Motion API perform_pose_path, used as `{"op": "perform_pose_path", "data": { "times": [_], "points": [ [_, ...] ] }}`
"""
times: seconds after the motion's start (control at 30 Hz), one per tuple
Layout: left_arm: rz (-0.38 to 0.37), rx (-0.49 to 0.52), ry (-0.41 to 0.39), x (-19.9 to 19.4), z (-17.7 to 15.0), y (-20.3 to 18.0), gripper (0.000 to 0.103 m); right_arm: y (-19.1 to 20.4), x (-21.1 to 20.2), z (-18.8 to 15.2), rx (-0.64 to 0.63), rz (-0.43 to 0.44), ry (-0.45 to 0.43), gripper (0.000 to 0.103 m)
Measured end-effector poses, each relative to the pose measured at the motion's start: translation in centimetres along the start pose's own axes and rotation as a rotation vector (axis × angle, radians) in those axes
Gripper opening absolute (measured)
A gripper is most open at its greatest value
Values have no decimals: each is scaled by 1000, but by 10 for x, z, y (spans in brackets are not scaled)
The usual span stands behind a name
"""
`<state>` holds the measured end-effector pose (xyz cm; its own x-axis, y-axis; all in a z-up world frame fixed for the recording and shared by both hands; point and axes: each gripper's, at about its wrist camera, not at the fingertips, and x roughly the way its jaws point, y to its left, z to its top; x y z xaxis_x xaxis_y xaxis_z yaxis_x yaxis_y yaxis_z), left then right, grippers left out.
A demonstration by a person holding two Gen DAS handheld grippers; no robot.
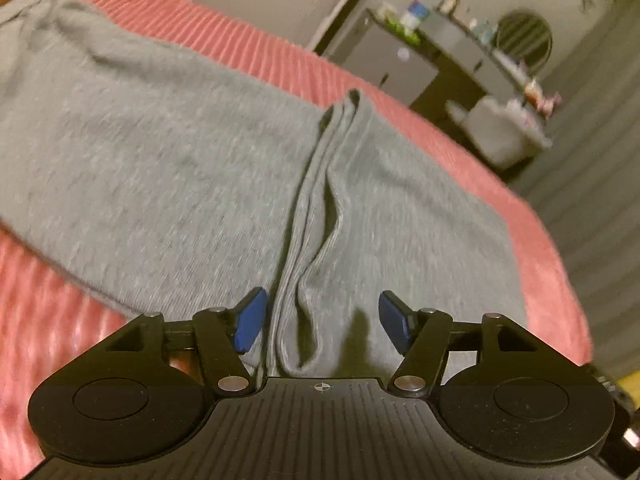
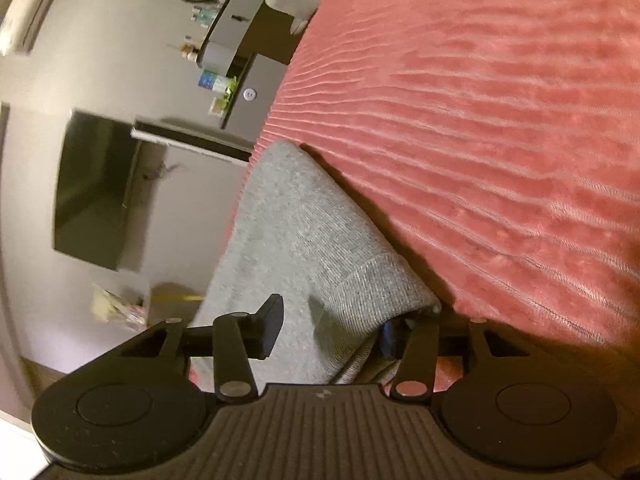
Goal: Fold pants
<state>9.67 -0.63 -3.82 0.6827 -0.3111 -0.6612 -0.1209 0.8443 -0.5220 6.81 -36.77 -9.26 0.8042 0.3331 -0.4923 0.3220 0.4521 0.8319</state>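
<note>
Grey knit pants (image 1: 180,168) lie partly folded on the red ribbed bedspread (image 1: 460,140), stacked cuff edges running up the middle. The left tongs (image 1: 322,322) gape wide above those edges. The right tongs (image 2: 330,330) are also spread, a cuff (image 2: 376,280) draped over one finger.

Knit cloth on plush ribbed cover

The grey pants (image 1: 168,168) looked soft, matt, finely knitted; the pink bedspread (image 2: 500,120) was velvety with ribbed sheen; the left gripper (image 1: 322,322) was matt black plastic.
</note>
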Motion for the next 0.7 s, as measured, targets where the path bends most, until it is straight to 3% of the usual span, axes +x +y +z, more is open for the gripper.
{"op": "perform_pose_path", "data": {
  "times": [0.1,0.2,0.4,0.47,0.7],
  "points": [
    [-29,9,12,-3,1,-2,69,7,3,-3,-30,-64,-18,30],
    [-87,-26,19,-4,-2,-1,79,16,4,-8,-124,-106,-28,29],
    [-173,-158,20,1,-2,19,77,21,2,-11,-178,-132,-37,29],
    [-181,-184,19,2,-2,22,74,20,2,-10,-172,-129,-36,28],
    [-99,-143,15,11,-2,21,47,24,8,-10,-185,-134,-36,28]
  ]
}}
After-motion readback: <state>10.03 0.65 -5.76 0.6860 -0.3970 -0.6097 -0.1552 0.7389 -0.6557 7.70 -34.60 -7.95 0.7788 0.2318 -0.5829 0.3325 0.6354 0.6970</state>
